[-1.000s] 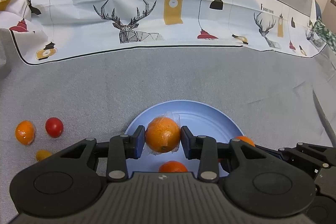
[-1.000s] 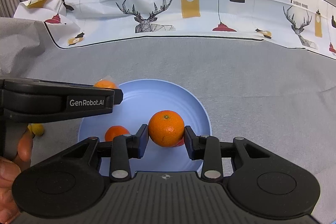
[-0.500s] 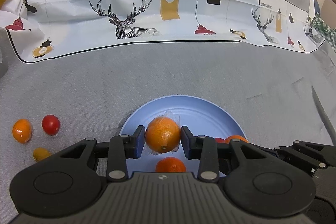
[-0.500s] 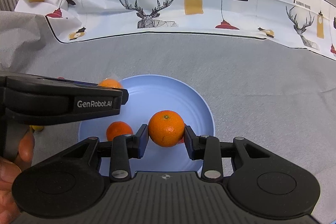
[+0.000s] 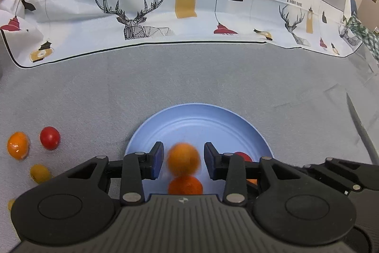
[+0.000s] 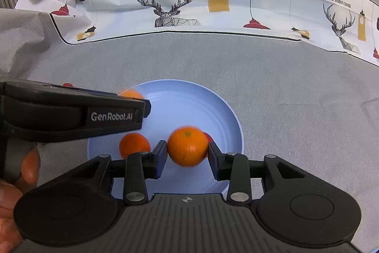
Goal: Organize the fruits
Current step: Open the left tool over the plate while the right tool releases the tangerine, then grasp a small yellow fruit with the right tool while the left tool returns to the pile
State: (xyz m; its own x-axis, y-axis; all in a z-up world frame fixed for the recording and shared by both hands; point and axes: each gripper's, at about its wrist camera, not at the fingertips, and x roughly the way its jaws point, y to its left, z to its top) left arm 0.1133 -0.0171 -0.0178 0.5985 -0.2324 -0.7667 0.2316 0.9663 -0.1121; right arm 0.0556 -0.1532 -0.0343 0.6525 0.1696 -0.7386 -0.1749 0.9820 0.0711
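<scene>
A blue plate [image 5: 201,117] lies on the grey cloth, also in the right wrist view [image 6: 189,96]. My left gripper [image 5: 183,161] is open over the plate; a blurred orange [image 5: 183,159] drops between its fingers, apart from both pads, above another orange [image 5: 185,185]. My right gripper [image 6: 187,152] is opening around a slightly blurred orange [image 6: 187,148], with small gaps at the pads. An orange [image 6: 134,145] and a red tomato [image 6: 209,137] lie on the plate. The left gripper's body [image 6: 71,113] crosses the right view.
Left of the plate lie a small orange fruit [image 5: 18,145], a red tomato [image 5: 49,137] and a yellow fruit [image 5: 39,173]. A printed white cloth [image 5: 180,11] runs along the back. A knife [image 5: 362,132] lies at the right.
The left gripper has opened and let go of its wrapped orange, which falls towards the plate. The right gripper's jaws have widened a little around its orange.
</scene>
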